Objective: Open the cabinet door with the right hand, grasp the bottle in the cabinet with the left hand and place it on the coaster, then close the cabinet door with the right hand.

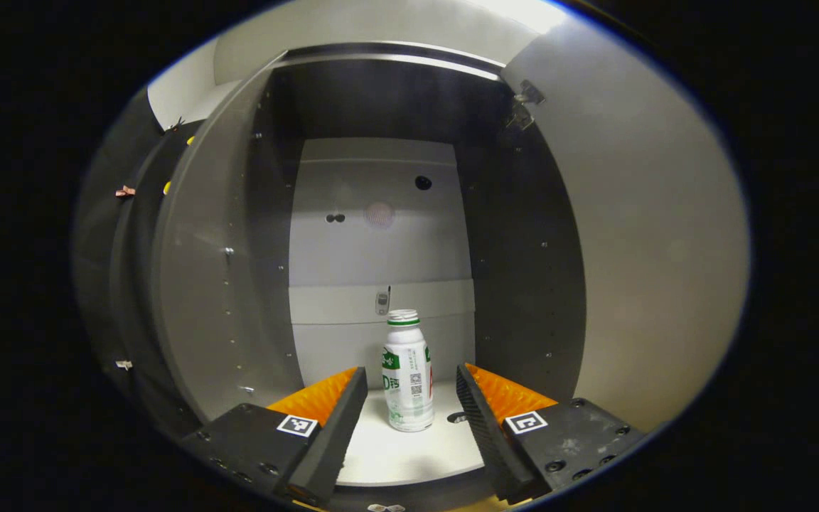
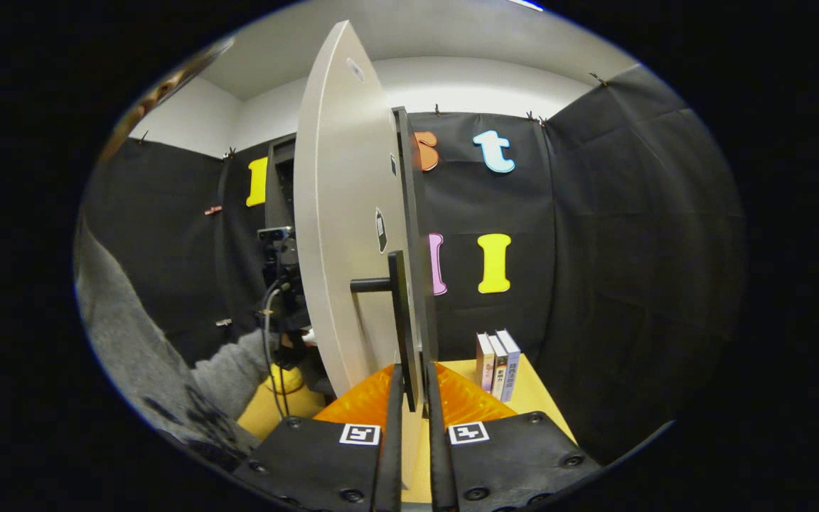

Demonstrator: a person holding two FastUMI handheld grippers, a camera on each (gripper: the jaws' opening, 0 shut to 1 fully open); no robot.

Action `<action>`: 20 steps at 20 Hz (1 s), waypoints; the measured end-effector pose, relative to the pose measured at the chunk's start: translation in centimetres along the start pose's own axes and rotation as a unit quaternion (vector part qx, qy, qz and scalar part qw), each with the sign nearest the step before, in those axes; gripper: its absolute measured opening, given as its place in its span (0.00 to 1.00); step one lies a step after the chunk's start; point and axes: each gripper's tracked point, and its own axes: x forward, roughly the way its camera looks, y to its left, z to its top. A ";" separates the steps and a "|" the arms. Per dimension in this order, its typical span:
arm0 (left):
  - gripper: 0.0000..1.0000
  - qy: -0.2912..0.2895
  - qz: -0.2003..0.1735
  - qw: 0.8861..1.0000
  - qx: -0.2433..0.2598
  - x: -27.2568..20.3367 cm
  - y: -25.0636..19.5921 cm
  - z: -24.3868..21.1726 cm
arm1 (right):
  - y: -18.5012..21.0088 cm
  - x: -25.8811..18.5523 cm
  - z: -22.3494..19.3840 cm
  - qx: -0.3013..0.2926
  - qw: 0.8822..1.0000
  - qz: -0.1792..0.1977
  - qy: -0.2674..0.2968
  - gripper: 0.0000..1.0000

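Bottle between left claw fingers

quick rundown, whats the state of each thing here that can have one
cabinet door: swung open
door handle: clamped between the right gripper's fingers
right gripper: shut on the door handle
left gripper: open, fingers either side of the bottle, not touching it
bottle: upright on the cabinet floor, cap on
books: standing upright in a row on the table
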 end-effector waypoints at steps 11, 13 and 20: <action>0.82 0.002 0.040 0.999 0.000 7.4 0.4 -1.8 | -15.8 0.3 3.8 0.114 0.980 -0.143 -0.085 0.74; 0.81 0.008 0.040 0.999 0.001 8.4 0.8 -2.3 | -16.9 0.6 4.0 0.104 0.978 -0.158 -0.093 0.77; 0.81 0.043 0.055 0.997 -0.040 11.7 3.4 -5.0 | -18.1 1.7 4.2 0.097 0.976 -0.171 -0.095 0.77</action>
